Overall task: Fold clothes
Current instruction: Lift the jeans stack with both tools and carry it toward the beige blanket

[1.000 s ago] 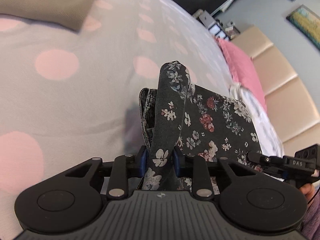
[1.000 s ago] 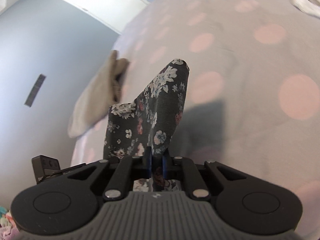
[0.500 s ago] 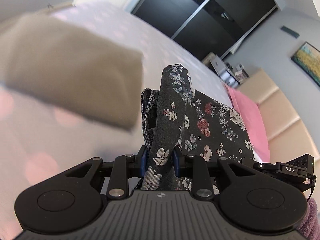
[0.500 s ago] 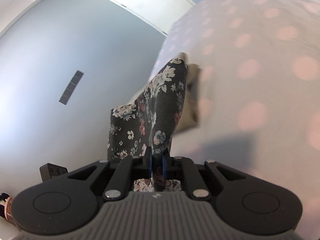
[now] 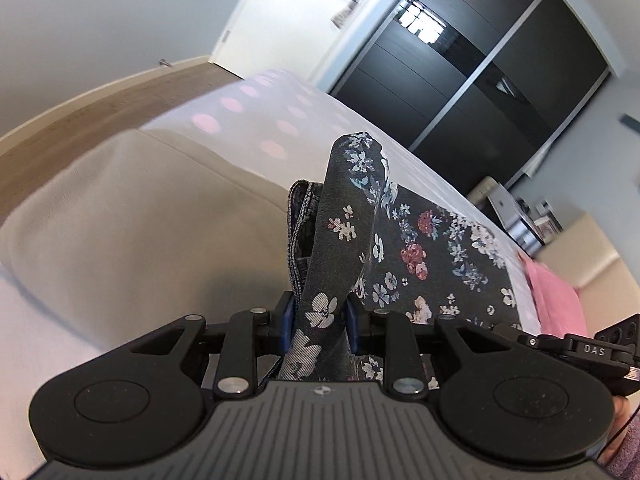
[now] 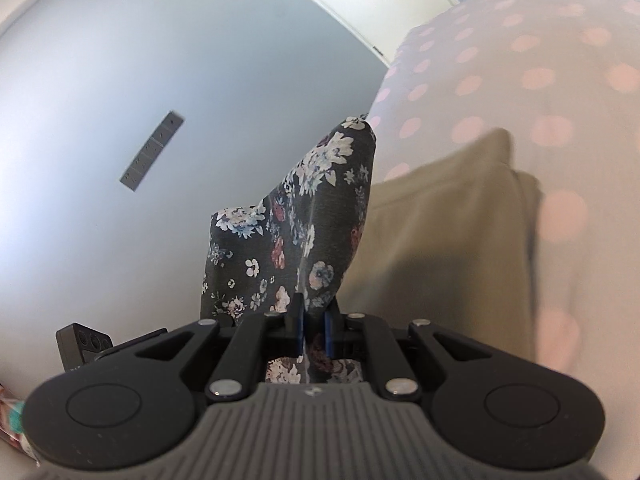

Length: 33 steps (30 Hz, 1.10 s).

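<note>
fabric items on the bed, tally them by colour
dark grey floral garment, held by left gripper and right gripper: 1
folded beige cloth: 1
pink pillow: 1
white bedsheet with pink dots: 1
total: 4

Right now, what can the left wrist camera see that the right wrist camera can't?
Only the left wrist view shows the dark wardrobe doors, the wooden floor and a pink pillow. Only the right wrist view shows a grey strip on the blue wall. Both show the flowery dark garment, pinched by the left gripper and the right gripper, plus the folded beige cloth on the pink-dotted bed cover.
</note>
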### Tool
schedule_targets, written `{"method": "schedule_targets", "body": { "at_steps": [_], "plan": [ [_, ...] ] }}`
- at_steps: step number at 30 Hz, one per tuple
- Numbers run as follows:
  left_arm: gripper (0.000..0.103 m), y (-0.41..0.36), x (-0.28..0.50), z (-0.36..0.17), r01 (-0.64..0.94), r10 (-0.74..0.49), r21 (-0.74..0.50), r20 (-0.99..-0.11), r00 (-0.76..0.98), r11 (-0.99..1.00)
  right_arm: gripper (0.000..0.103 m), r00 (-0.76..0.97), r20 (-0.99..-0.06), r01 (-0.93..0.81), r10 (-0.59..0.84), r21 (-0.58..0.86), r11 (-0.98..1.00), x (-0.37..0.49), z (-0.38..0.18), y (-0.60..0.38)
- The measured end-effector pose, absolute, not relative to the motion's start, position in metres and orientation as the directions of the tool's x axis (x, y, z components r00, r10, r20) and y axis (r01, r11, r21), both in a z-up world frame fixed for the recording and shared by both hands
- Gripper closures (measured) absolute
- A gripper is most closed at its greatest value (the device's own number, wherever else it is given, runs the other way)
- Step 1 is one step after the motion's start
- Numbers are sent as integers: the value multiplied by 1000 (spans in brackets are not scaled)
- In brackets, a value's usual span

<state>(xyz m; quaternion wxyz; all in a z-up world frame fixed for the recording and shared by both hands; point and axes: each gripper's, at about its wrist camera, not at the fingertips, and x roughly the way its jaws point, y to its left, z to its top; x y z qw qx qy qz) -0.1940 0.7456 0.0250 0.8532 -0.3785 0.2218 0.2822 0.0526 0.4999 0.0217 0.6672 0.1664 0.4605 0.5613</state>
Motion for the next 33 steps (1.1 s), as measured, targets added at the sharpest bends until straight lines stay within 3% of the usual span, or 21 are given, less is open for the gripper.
{"method": "schedule_targets", "body": {
  "at_steps": [8,17,22,27,29,30,33],
  "plan": [
    [80,808,-185,-17,-681,368,-500,-587,721,536,92,-41,-488,-655,872,672,345,84,-10,581],
    [80,829,-168,-63,-712,389,-481,-609,691,511,91,67,-579,-720,813,536,441,101,-50,623],
    [69,826,-168,-70,-731,419,-451,-612,671,512,73,166,-617,-754,770,423,502,99,-58,628],
    [56,794,-179,-41,-776,591,-300,-514,622,555,71,277,-564,-809,778,301,506,82,-45,616],
    [61,779,-180,-29,-752,593,-272,-480,647,600,79,277,-546,-830,791,278,483,72,-41,609],
    [76,772,-180,-23,-741,592,-257,-465,658,621,87,276,-538,-841,797,267,471,67,-38,606],
    [84,753,-172,-22,-742,599,-138,-502,623,656,87,281,-535,-870,797,207,447,50,-37,601]
  ]
}}
